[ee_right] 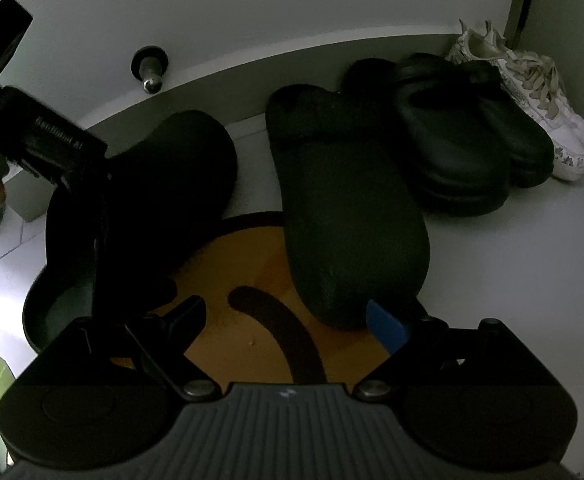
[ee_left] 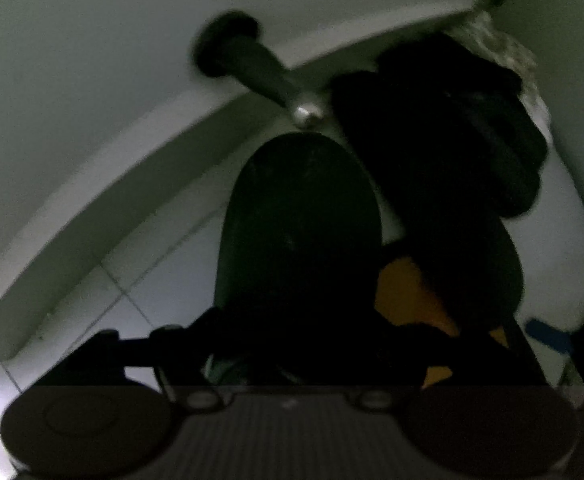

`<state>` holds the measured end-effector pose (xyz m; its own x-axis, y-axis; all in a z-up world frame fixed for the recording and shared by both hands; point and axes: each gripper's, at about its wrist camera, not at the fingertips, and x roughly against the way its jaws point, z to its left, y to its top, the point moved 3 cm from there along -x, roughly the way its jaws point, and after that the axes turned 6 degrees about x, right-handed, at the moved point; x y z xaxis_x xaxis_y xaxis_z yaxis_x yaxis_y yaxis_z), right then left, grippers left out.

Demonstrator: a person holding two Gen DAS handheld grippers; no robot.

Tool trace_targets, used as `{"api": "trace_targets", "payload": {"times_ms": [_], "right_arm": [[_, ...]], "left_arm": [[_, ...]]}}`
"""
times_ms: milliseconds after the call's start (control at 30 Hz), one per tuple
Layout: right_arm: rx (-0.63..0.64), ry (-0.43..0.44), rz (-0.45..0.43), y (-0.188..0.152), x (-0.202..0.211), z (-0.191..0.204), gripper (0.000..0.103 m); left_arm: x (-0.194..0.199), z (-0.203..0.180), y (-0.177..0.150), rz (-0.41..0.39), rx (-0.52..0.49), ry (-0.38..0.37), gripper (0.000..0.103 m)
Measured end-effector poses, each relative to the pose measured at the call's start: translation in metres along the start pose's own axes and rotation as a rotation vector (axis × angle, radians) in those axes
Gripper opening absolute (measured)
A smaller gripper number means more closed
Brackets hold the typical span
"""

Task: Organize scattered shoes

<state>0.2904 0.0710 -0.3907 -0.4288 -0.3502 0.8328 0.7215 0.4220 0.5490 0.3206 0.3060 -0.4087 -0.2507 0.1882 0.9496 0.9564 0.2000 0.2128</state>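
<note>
Down on the floor the only writing is a line of pale lettering along the dark body of the left gripper. It is too dim and smeared to read with any certainty. The grey ribbed housing of the right gripper carries a small light mark, too tiny to make out.

The left gripper points steeply down over a black slipper, and its fingers reach into the shadow at the open heel end. Its own camera sees that slipper as a dark mass filling the middle, and I cannot tell whether the pads are pressing on it or standing clear.

The right gripper is released. Its jaws stand wide over the orange mat, which bears a dark curved stroke, and only the mat lies between them. The blue pad of one finger sits just beside the heel of a second black slipper, which lies partly on the mat with its toe towards the wall.

Right of that, a pair of black clogs lies close together near the skirting. Beyond them, in the corner, stands a pair of white laced sneakers with a flowery print along the sole. A dark doorstop with a shiny tip juts from the wall.
</note>
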Motion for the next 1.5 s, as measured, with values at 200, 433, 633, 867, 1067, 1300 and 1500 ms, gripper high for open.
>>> {"api": "trace_targets", "payload": {"times_ms": [200, 433, 633, 867, 1067, 1300, 1500], "right_arm": [[0.026, 0.022, 0.009, -0.004, -0.001, 0.005, 0.091], [0.033, 0.039, 0.006, -0.001, -0.001, 0.007, 0.092], [0.053, 0.06, 0.009, -0.001, -0.001, 0.014, 0.097], [0.16, 0.174, 0.033, -0.004, -0.008, 0.05, 0.097], [0.207, 0.244, 0.068, -0.007, -0.022, 0.074, 0.096], [0.208, 0.304, 0.072, -0.005, -0.026, 0.086, 0.094], [0.15, 0.407, 0.068, -0.005, -0.027, 0.097, 0.094]], "left_arm": [[0.013, -0.004, -0.011, 0.042, -0.083, -0.07, 0.073], [0.015, -0.006, -0.03, 0.091, -0.151, -0.069, 0.072], [0.022, -0.004, -0.031, 0.104, -0.166, -0.098, 0.072], [0.019, -0.011, -0.027, 0.096, -0.188, -0.116, 0.072], [0.019, -0.009, -0.025, 0.076, -0.193, -0.079, 0.071], [0.018, -0.009, -0.024, 0.062, -0.175, -0.075, 0.071], [0.016, -0.016, -0.025, 0.047, -0.175, -0.074, 0.072]]}}
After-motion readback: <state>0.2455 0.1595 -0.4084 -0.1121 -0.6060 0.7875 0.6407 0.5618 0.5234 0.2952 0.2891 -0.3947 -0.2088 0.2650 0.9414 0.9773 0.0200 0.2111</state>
